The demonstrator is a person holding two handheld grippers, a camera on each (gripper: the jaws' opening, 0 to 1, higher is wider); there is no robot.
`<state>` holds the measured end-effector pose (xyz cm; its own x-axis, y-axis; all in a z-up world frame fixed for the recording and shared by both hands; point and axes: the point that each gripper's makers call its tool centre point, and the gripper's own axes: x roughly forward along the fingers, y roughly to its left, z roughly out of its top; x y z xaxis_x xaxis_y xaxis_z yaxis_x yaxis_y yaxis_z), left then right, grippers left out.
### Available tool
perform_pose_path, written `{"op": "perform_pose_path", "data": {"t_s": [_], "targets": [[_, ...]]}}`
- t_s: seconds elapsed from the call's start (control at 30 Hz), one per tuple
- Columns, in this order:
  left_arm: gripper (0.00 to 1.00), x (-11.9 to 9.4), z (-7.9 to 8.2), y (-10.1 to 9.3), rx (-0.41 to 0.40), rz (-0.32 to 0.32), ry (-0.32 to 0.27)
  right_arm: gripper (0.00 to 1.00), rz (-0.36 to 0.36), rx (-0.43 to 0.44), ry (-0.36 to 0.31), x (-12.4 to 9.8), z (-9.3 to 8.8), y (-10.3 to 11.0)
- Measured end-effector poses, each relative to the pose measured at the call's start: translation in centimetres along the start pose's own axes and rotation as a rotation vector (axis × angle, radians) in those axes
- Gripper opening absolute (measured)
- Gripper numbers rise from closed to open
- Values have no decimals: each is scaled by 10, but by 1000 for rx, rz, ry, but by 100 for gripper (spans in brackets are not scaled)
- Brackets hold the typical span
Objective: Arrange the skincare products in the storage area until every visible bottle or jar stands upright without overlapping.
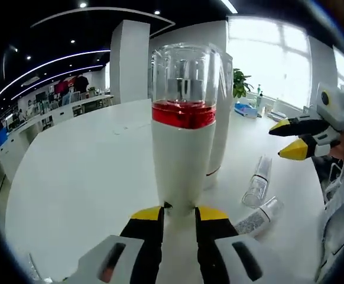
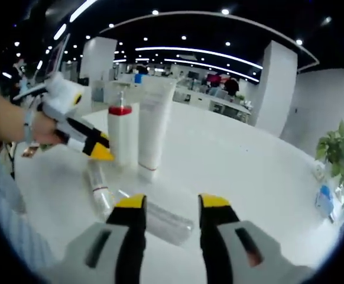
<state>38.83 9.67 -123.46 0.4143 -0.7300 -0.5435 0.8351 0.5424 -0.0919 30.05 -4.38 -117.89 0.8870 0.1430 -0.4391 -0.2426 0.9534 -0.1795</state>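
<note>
A white bottle (image 1: pixel 182 142) with a red band and a clear cap stands upright just past my left gripper (image 1: pixel 179 214), whose open jaws stop at its base. Close behind it stands a white tube (image 1: pixel 220 118). Two clear bottles (image 1: pixel 256 180) (image 1: pixel 256 219) lie on their sides to the right. My right gripper (image 1: pixel 285 141) hovers open above them. In the right gripper view the red-banded bottle (image 2: pixel 123 135) and tube (image 2: pixel 154 127) stand side by side, the left gripper (image 2: pixel 98 147) is at the bottle's side, and both lying bottles (image 2: pixel 99 190) (image 2: pixel 163 222) rest beyond my open right gripper (image 2: pixel 172 204).
Everything sits on a large white round table (image 1: pixel 83 171). A potted plant (image 1: pixel 238 83) and small blue items (image 1: pixel 243 109) stand at its far edge by the windows. A person's hand (image 2: pixel 12 124) holds the left gripper. Office desks stretch behind.
</note>
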Motion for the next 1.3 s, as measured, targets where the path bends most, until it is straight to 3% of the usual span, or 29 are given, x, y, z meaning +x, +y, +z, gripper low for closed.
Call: {"op": "perform_pose_path", "data": {"t_s": [0.3,0.43,0.6,0.83,1.07,1.17,1.3], "targets": [[22,6,3,-3,4,-26,-4,33,18,-13,15,2,-4,4],[23,10,5,-4,-46,-32,-13,33,42,-32,12,4,-2,8],[26,5,6,0,-62,-1,-12,33,60,-29,7,10,2,12],[28,-53,2,19,-99,141,-65,33,134,-69,16,15,7,25],[34,-106,-12,15,-222,231,-154,34,214,-131,13,29,20,38],[35,-117,-17,10,-313,244,-182,34,241,-142,21,37,21,43],[35,-126,-19,2,-318,270,-206,33,265,-170,25,43,23,47]]}}
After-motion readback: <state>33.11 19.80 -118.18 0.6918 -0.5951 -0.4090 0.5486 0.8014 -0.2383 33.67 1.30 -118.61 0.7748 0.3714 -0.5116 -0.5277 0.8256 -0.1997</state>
